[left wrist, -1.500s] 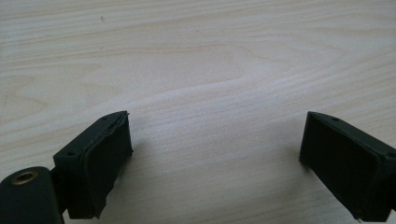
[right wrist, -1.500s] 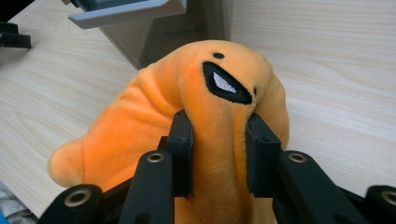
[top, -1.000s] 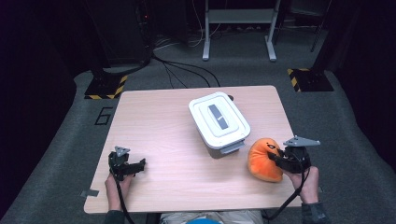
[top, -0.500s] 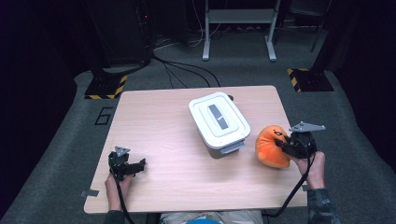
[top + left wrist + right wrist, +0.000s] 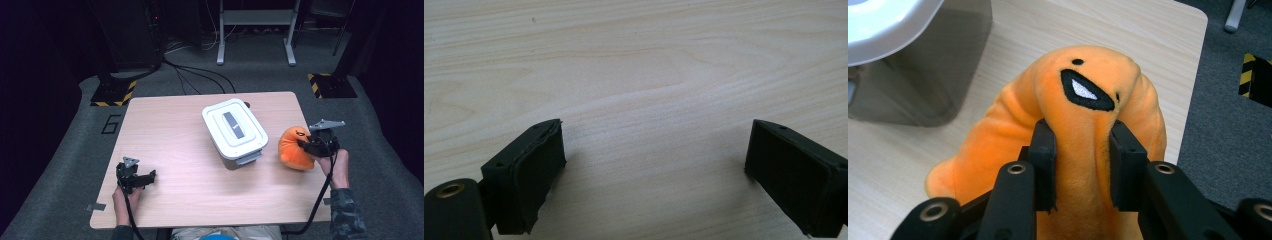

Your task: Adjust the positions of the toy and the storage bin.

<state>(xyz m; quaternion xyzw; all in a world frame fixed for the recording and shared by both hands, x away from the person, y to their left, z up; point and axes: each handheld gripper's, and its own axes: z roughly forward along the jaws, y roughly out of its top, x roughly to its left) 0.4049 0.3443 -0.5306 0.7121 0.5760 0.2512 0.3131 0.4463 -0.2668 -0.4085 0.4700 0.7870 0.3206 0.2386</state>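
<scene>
The right gripper (image 5: 1082, 165) pinches the orange plush toy (image 5: 1083, 115) just right of the lidded white box (image 5: 234, 131), near the table (image 5: 170, 130) edge. The left gripper (image 5: 136, 176), jaws wide apart and empty, sits well left of the box. The toy's underside is hidden.

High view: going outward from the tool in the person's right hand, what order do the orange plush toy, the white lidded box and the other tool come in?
1. orange plush toy: pinched by the right tool, at the table's right edge.
2. white lidded box: just left of the toy, mid-table.
3. left tool: open, far across at the near-left corner.
</scene>
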